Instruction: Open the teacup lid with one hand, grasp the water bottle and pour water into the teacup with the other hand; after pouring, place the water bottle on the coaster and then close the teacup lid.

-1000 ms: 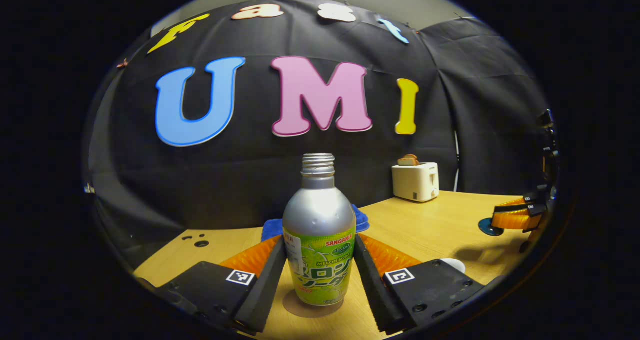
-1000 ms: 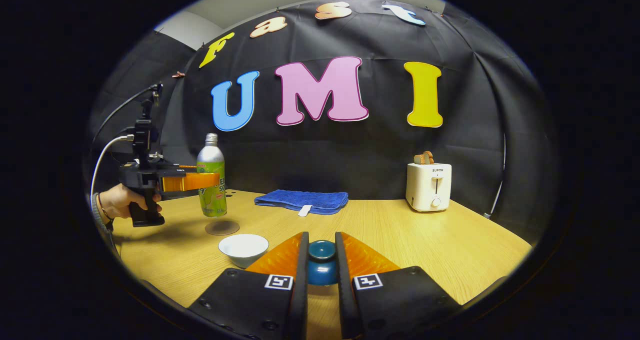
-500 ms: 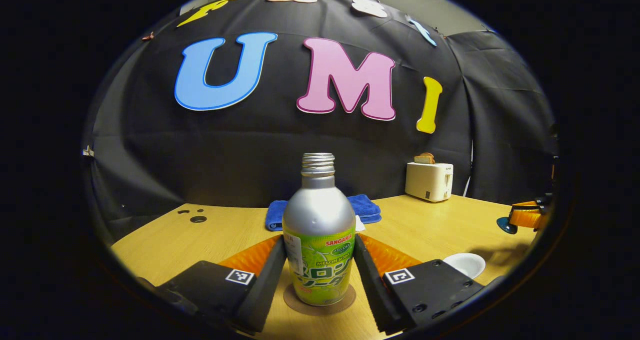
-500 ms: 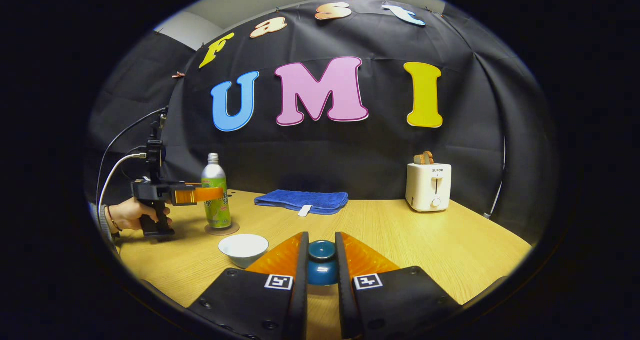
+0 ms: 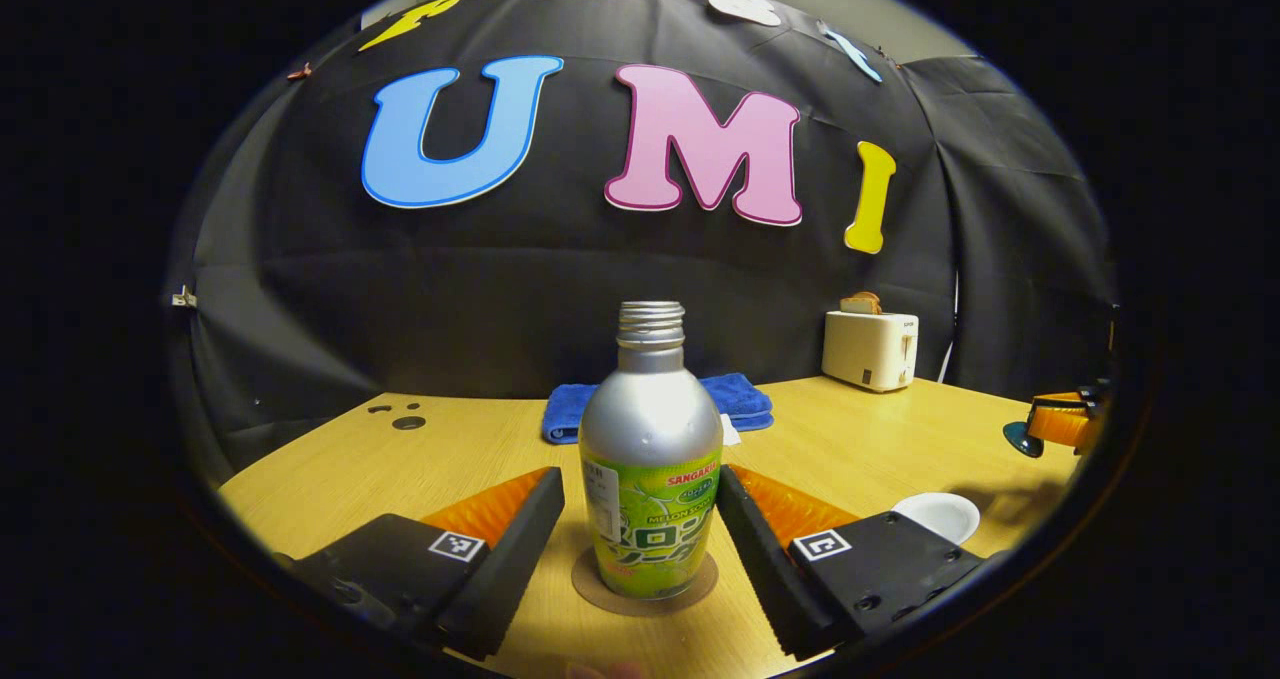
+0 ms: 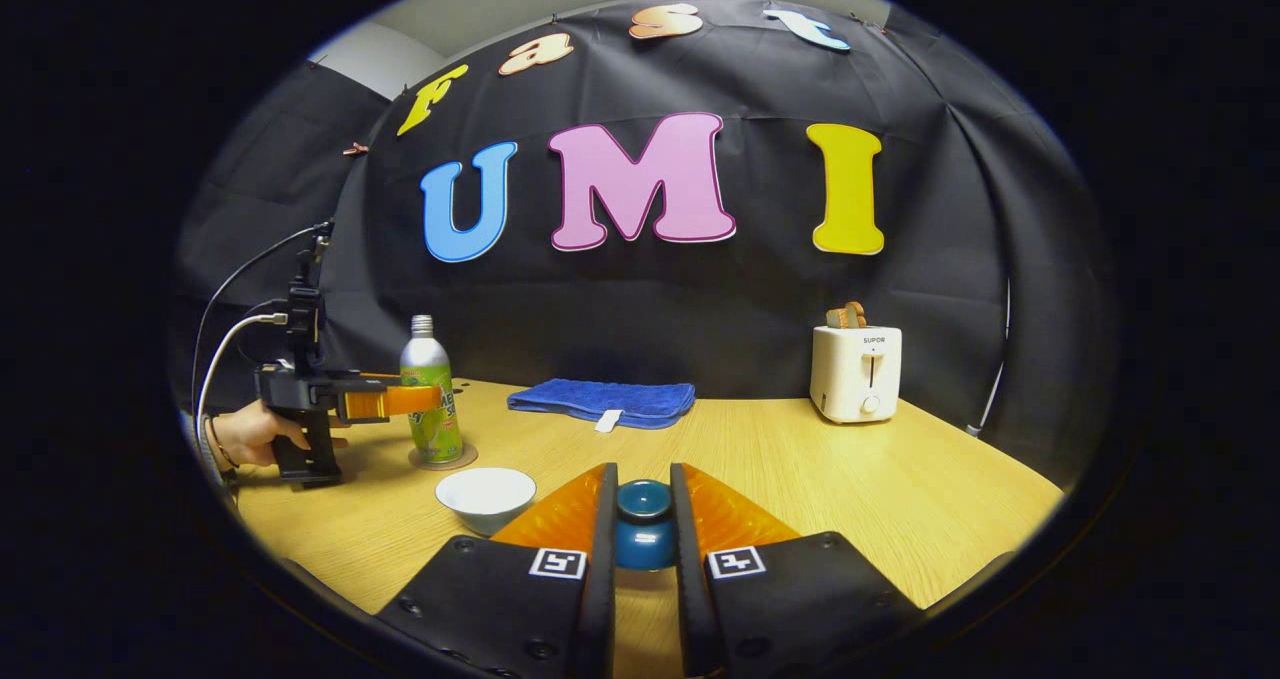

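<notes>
One water bottle (image 5: 651,469) stands upright on the one round coaster (image 5: 600,584), its silver neck uncapped. The left gripper (image 5: 640,534) sits around it with its two fingers spread, a gap showing on each side of the bottle, so the claw is released. From the right gripper view the same bottle (image 6: 432,391) stands on the coaster (image 6: 443,456) at the table's (image 6: 850,479) far left, with the left gripper (image 6: 415,399) level at its label and one hand (image 6: 243,434) on the grip.

The right gripper (image 6: 642,529) is clenched on the one blue teacup lid (image 6: 643,524), both fingers pressing its sides, lifted clear of the tabletop. One white teacup (image 6: 486,494) sits open just left of those fingers, near the coaster; in the left gripper view it is the white rim (image 5: 937,514) beyond the right finger.

Further back lie one folded blue towel (image 6: 603,400) and one white toaster (image 6: 855,372) with bread in its slot.
</notes>
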Motion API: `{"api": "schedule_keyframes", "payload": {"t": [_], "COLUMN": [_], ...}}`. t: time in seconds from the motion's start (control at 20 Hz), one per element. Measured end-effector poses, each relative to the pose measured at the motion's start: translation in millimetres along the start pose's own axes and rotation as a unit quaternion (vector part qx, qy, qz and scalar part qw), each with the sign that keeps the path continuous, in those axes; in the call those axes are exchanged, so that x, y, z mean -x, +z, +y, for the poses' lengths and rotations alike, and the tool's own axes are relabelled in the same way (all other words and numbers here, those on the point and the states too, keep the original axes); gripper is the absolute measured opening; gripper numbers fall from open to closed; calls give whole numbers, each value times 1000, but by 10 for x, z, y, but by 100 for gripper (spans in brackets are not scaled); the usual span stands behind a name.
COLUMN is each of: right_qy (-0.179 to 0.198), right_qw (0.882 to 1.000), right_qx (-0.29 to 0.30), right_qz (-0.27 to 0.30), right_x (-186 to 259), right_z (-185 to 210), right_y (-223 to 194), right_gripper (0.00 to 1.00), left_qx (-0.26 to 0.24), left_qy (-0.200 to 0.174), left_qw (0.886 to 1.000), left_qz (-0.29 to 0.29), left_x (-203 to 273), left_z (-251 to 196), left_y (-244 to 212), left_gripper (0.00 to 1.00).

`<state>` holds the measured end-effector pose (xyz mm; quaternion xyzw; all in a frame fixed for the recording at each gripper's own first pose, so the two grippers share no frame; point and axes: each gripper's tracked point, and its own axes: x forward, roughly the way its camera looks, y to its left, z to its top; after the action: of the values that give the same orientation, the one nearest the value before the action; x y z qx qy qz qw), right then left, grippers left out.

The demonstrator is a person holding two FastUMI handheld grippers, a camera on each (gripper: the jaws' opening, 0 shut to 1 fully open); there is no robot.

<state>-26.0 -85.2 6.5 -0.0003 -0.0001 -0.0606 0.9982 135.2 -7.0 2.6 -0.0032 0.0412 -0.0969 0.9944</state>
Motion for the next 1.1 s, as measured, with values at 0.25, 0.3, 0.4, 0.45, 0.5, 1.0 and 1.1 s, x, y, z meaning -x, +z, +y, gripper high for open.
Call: {"api": "schedule_keyframes", "payload": {"t": [0.25, 0.3, 0.4, 0.45, 0.5, 1.0, 1.1], "right_qy": [28, 39, 61, 69, 78, 124, 118], "right_qw": [1000, 999, 998, 998, 997, 992, 992], "right_qx": [-1, -1, -3, -3, -2, 0, 5], "right_qz": [1, 1, 1, 2, 3, 22, 44], "right_x": [-13, -6, -2, -10, -31, -408, -483], "right_z": [139, 214, 390, 478, 579, 1257, 1250], "right_y": [0, -11, -18, -20, -24, -131, -202], "right_gripper": [29, 29, 29, 29, 29, 24, 29], "left_qx": [-23, -23, -19, -18, -15, -3, -3], "left_qy": [-1, -1, -1, 3, 4, 48, 48], "left_qw": [1000, 1000, 1000, 1000, 1000, 998, 998], "left_qz": [-2, -5, -13, -14, -15, -43, -42], "left_x": [478, 565, 685, 743, 762, 900, 895], "left_z": [-106, -146, -216, -229, -239, -140, -146], "left_y": [-67, -77, -116, -99, -127, -62, -62], "left_gripper": [96, 96, 96, 96, 96, 97, 97]}}
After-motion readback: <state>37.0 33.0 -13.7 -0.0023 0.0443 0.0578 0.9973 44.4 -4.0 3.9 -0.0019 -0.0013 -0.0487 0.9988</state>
